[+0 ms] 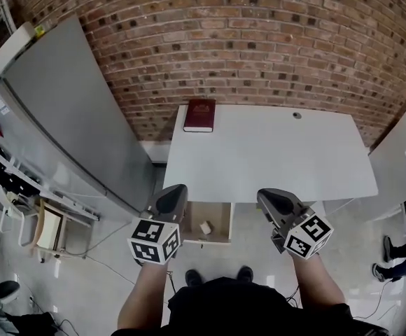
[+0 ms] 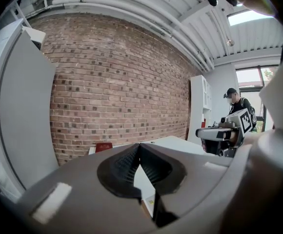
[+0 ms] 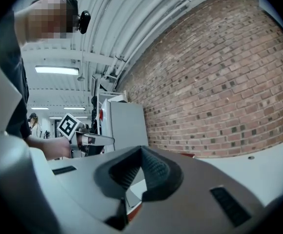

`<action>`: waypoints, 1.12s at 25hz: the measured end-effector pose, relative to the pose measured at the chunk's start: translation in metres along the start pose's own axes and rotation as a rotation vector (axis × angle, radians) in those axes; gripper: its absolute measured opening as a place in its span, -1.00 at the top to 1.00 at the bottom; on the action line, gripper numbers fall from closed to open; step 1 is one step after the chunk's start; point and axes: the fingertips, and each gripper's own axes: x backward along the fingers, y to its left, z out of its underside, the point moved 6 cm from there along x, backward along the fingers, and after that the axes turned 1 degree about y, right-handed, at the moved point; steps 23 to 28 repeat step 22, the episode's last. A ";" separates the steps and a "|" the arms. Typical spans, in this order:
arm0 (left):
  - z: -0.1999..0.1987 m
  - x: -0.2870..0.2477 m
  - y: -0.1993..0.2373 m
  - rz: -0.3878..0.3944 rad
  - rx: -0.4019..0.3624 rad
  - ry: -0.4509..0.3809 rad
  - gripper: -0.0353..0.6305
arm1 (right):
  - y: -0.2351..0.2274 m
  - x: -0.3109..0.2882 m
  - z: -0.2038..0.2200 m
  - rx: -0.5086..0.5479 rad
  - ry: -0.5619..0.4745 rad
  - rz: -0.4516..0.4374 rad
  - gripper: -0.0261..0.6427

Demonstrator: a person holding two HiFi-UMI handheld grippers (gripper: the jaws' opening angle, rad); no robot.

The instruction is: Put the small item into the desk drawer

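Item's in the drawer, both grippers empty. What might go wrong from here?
1. The drawer stands open under the desk; a hard shove may send the loose small item sliding or bouncing.
2. The left gripper and right gripper are shut and flank the drawer; pushing off-centre with one might skew or jam it.

Brick wall (image 1: 259,33) at bk — grey cabinet (image 1: 70,131) L, pale floor (image 1: 112,257).
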 end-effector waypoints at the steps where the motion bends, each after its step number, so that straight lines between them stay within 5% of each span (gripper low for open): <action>1: -0.006 0.003 0.004 -0.001 -0.007 -0.017 0.86 | 0.003 -0.004 -0.005 0.007 -0.008 0.000 0.89; 6: -0.016 0.014 0.025 -0.049 -0.043 -0.077 0.86 | 0.013 -0.024 -0.013 0.032 -0.015 -0.001 0.89; 28: -0.008 0.021 0.055 -0.074 0.006 -0.073 0.86 | 0.023 -0.053 -0.014 0.031 0.002 -0.024 0.89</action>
